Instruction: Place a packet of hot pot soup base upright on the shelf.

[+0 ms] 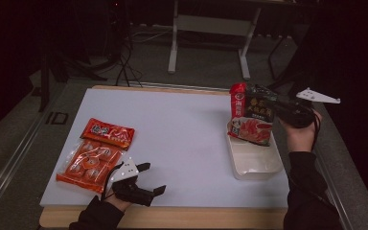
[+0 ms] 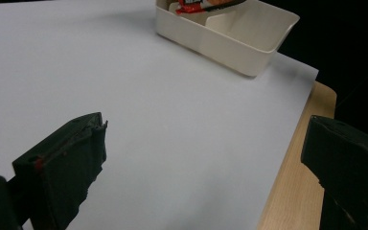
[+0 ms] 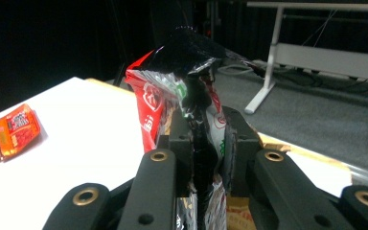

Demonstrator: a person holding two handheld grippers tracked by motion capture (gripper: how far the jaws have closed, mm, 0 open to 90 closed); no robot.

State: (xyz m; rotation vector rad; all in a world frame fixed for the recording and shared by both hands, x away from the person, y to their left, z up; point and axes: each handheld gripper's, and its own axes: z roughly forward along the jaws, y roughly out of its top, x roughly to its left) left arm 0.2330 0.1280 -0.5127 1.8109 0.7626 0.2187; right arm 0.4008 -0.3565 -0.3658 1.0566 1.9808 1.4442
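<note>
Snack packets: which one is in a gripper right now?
The dark green and red packet, clamped upright in the right gripper over the white bin. The two orange-red packets lie flat at the table's left.

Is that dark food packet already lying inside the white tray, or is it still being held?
Held. The right claw is shut on the dark packet, which stands upright with its lower end at the white tray.

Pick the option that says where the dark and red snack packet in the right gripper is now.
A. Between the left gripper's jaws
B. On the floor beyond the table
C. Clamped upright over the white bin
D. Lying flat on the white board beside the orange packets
C: the right gripper is shut on the snack packet, which stands upright with its lower end over the white bin.
</note>
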